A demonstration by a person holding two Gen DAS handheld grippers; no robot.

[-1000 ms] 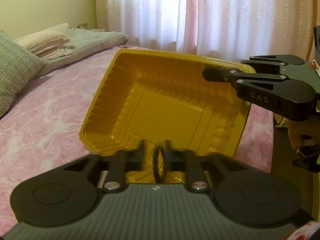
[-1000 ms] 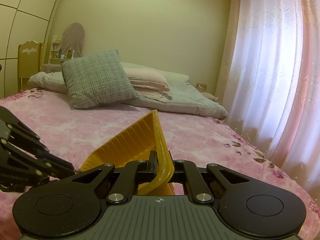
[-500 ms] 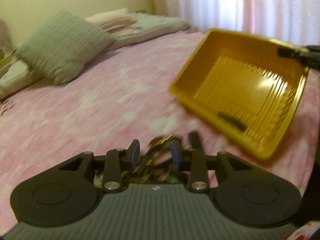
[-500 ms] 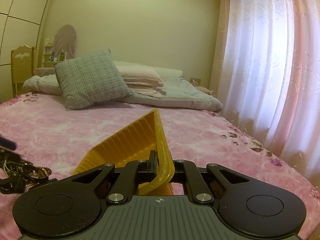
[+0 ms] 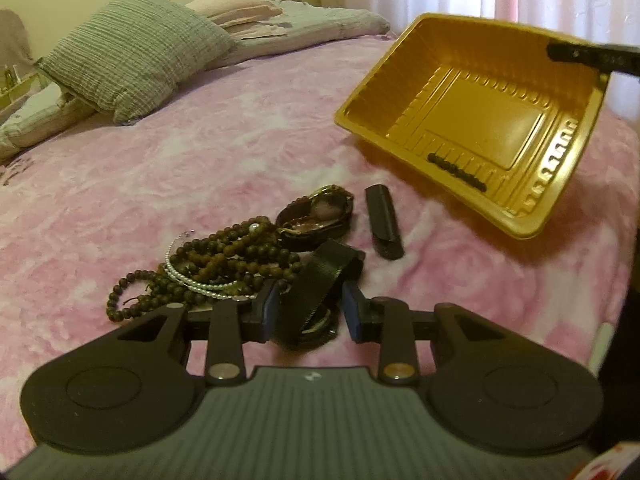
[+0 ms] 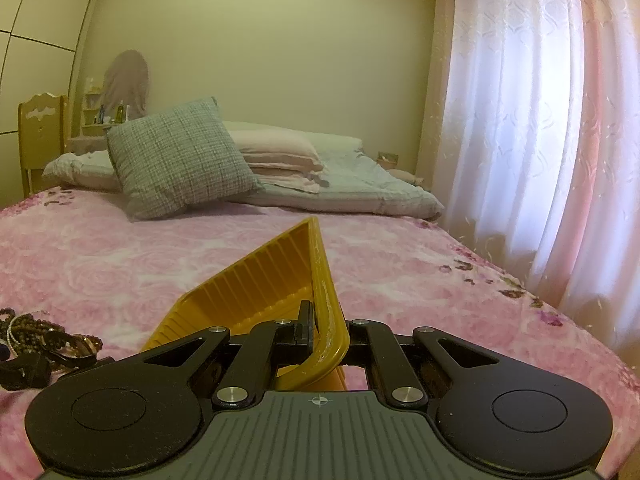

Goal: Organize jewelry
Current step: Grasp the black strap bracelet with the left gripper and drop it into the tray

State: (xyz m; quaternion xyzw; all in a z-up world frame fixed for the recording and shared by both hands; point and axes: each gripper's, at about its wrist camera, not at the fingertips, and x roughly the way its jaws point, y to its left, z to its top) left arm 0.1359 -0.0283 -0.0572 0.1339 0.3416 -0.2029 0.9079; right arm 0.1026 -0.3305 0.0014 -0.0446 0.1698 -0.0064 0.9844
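Note:
My right gripper (image 6: 320, 328) is shut on the rim of a yellow plastic tray (image 6: 260, 280) and holds it tilted above the pink bedspread. In the left wrist view, the tray (image 5: 368, 96) has a black bead bracelet (image 5: 456, 170) lying along its lower wall. My left gripper (image 5: 310, 304) is open and low over a jewelry pile, with a black watch strap (image 5: 320, 276) between its fingers. The pile holds brown bead bracelets (image 5: 236, 252), a silver bracelet (image 5: 192, 280), a brown watch (image 5: 320, 216) and a small black bar (image 5: 382, 220). From the right wrist view the pile (image 6: 48, 336) lies at the far left.
A grey checked pillow (image 5: 136, 48) and folded pink and grey bedding (image 6: 280, 156) lie at the head of the bed. White curtains (image 6: 520, 120) hang along the bed's right side. A yellow chair (image 6: 40, 136) stands by the far wall.
The left gripper swung away from the tray and down to the jewelry pile. The black bead bracelet seen between its fingers now lies in the tray. The right gripper kept the tray still.

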